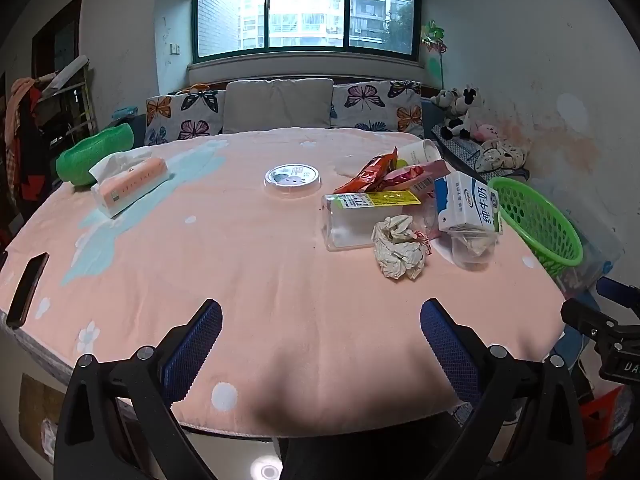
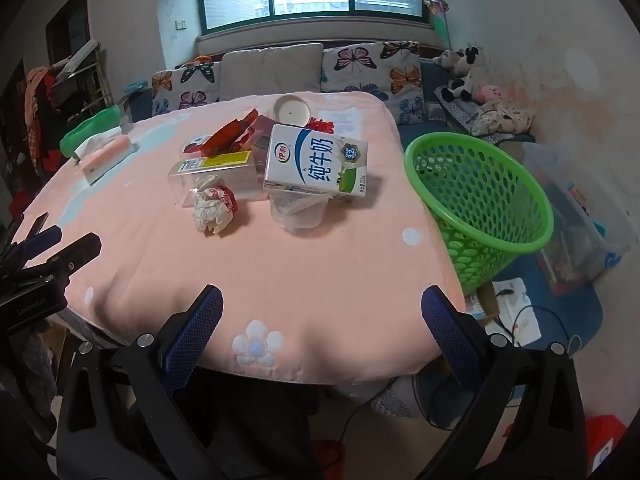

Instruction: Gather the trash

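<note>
A trash pile lies on the pink-covered table [image 1: 280,280]: a crumpled paper ball [image 1: 400,246] [image 2: 212,204], a clear plastic box [image 1: 360,220] [image 2: 212,176], a milk carton [image 1: 468,202] [image 2: 316,162], a clear cup [image 1: 472,246] [image 2: 298,212], red snack wrappers [image 1: 372,174] [image 2: 232,136] and a white cup [image 1: 420,152] [image 2: 292,110]. A green mesh basket [image 1: 536,224] [image 2: 480,200] stands at the table's right edge. My left gripper [image 1: 320,320] and right gripper [image 2: 322,308] are both open and empty, over the near table edge, short of the pile.
A tissue pack [image 1: 128,184] [image 2: 106,156], a green bowl [image 1: 92,152], a round lid [image 1: 292,178] and a black phone [image 1: 28,288] lie on the table's left and middle. A sofa with cushions [image 1: 280,108] is behind. A clear storage bin [image 2: 580,216] sits right of the basket.
</note>
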`<state>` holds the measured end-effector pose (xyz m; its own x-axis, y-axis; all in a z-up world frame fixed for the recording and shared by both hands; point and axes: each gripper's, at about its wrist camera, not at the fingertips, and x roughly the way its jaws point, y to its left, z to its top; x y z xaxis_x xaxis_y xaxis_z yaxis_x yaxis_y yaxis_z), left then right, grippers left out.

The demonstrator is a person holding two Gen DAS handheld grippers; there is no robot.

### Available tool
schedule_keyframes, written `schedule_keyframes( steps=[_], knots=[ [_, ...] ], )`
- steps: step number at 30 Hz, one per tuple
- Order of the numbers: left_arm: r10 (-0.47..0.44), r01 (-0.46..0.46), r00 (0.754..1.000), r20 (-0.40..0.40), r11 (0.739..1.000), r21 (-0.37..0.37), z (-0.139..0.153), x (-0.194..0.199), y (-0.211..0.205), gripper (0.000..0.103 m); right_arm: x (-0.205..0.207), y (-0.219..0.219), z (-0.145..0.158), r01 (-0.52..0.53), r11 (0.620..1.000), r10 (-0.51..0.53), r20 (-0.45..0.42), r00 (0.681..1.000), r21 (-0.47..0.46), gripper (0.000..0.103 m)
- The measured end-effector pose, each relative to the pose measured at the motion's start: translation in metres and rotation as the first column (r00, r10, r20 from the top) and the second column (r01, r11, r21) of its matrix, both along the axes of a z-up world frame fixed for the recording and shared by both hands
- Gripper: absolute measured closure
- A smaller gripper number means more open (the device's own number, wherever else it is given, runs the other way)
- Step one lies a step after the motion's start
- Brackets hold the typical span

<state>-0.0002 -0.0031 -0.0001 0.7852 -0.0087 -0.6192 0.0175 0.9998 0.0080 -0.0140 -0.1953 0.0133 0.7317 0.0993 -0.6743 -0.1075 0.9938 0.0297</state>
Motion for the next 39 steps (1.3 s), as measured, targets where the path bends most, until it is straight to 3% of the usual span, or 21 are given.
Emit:
schedule_keyframes(
  steps=[39],
  knots=[
    [0.001,-0.001,1.000,0.008,1.000,-0.021,0.0019,0.0010,0.0010,0.007,0.0037,0.0071,0.0044,-0.020,1.000,0.020,-0.006,1.000,0.005,0.004]
  ],
)
